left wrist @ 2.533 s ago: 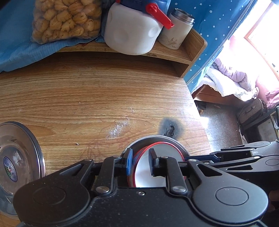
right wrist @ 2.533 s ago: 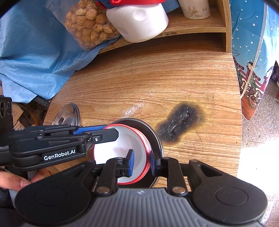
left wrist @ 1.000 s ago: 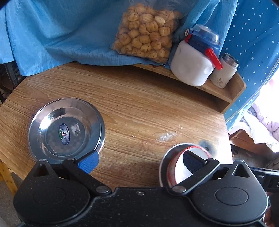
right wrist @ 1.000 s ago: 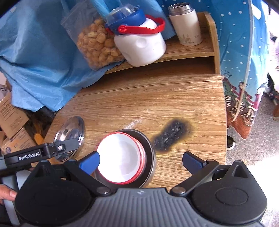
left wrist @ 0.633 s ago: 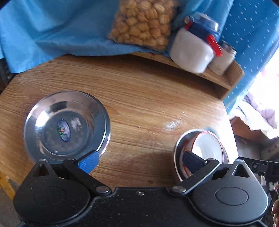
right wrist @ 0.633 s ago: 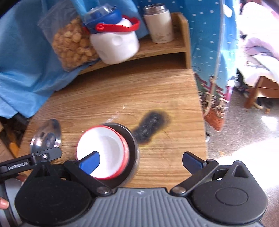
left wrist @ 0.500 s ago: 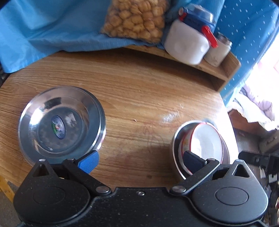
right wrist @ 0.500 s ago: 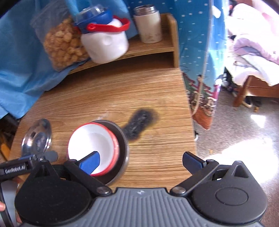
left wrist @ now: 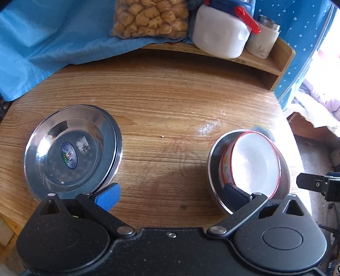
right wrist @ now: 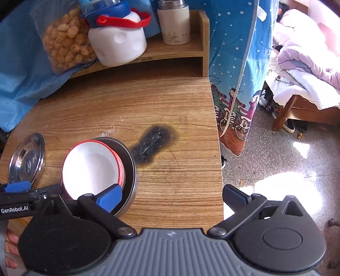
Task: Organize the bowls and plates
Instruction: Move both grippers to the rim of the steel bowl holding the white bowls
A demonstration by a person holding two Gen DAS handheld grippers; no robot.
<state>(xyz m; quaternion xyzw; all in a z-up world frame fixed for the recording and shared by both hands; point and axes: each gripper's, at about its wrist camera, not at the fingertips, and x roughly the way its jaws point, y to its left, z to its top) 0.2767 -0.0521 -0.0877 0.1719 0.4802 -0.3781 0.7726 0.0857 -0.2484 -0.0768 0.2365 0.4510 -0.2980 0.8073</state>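
A white bowl with a red rim [left wrist: 252, 161] sits nested inside a steel bowl [left wrist: 214, 152] at the table's right side; the pair also shows in the right wrist view [right wrist: 91, 167]. Stacked steel plates [left wrist: 70, 148] lie at the left of the table and show small in the right wrist view [right wrist: 26, 161]. My left gripper [left wrist: 170, 194] is open and empty, held above the table's near edge between plates and bowls. My right gripper [right wrist: 172, 196] is open and empty, to the right of the nested bowls.
A raised wooden shelf [left wrist: 265, 61] at the back holds a white jug with red handle [left wrist: 221, 38], a cream flask [left wrist: 262, 40] and a bag of snacks [left wrist: 148, 18]. Blue cloth [left wrist: 42, 42] drapes the back left. A burn mark [right wrist: 153, 142] scars the wood. The table's right edge [right wrist: 218, 159] drops to the floor.
Both grippers, earlier shut on the red-rimmed bowl's rim, have opened and pulled back and up. The bowl rests in the steel bowl. The right gripper has swung to the right.
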